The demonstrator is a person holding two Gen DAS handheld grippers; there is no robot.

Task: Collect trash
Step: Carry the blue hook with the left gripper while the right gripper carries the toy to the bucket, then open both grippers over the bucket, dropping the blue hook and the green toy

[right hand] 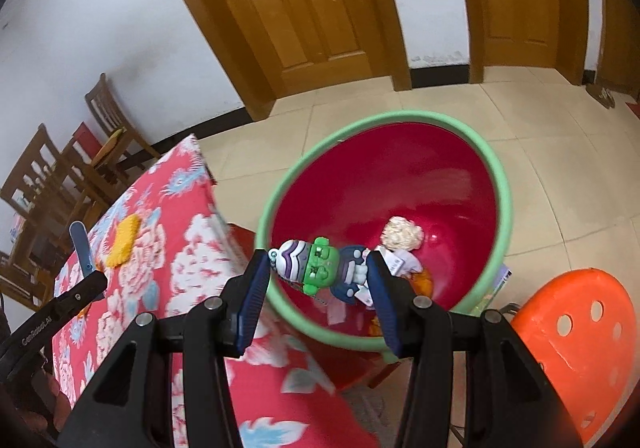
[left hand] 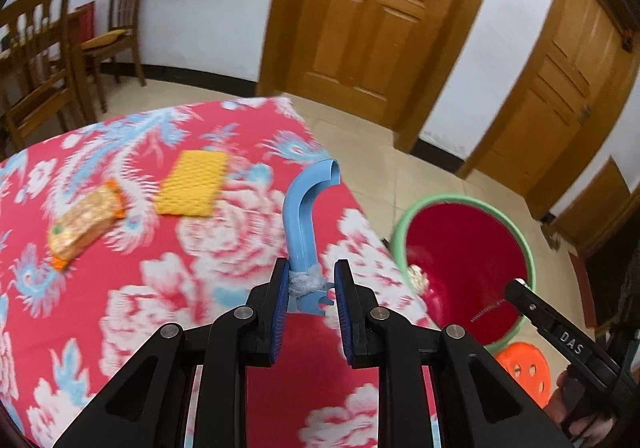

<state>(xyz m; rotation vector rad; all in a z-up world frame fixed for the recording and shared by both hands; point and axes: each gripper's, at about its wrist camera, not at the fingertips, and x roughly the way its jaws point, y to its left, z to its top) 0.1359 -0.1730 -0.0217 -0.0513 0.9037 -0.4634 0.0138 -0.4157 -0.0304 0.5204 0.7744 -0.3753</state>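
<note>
My left gripper (left hand: 310, 286) is shut on a curved blue plastic piece (left hand: 306, 214) and holds it above the red floral tablecloth (left hand: 180, 308); it also shows in the right wrist view (right hand: 82, 244). My right gripper (right hand: 318, 268) is shut on a green and purple toy figure (right hand: 316, 266), held over the rim of the red bucket with a green rim (right hand: 400, 176). The bucket (left hand: 468, 248) stands right of the table. A crumpled paper ball (right hand: 402, 234) and other scraps lie inside it. A snack wrapper (left hand: 84, 226) and a yellow cloth (left hand: 192, 184) lie on the table.
An orange plastic stool (right hand: 576, 348) stands right of the bucket. Wooden chairs (left hand: 36, 60) stand behind the table at the left. Wooden doors (left hand: 372, 8) line the back wall. The floor is tiled.
</note>
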